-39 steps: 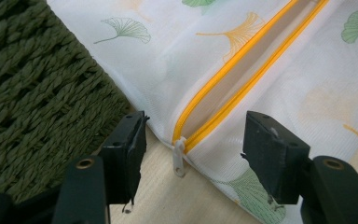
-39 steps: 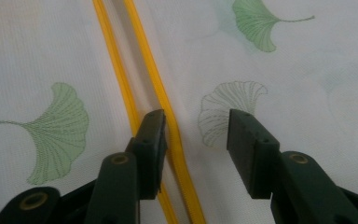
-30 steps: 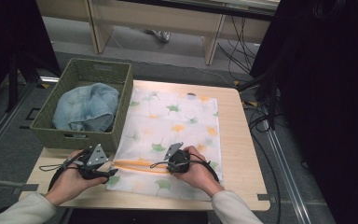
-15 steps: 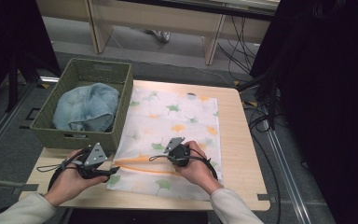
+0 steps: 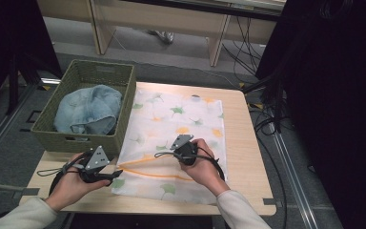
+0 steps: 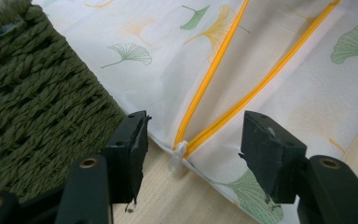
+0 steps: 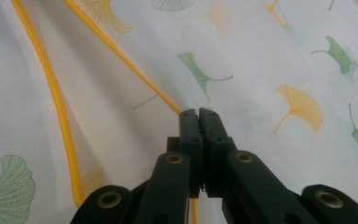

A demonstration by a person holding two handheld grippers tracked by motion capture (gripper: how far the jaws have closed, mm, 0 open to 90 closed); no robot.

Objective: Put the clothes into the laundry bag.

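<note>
A pale wooden table (image 5: 248,143) carries a thin white mesh bag (image 5: 176,138) printed with green and yellow leaves, lying flat at centre. At ten o'clock a woven green basket (image 5: 124,95) holds crumpled blue denim (image 5: 88,109). The right gripper (image 7: 199,114) is clenched on the bag's upper zip edge. The left gripper (image 6: 191,149) is released, straddling the white zip pull (image 6: 178,154) at the bag's seven o'clock edge.
</note>
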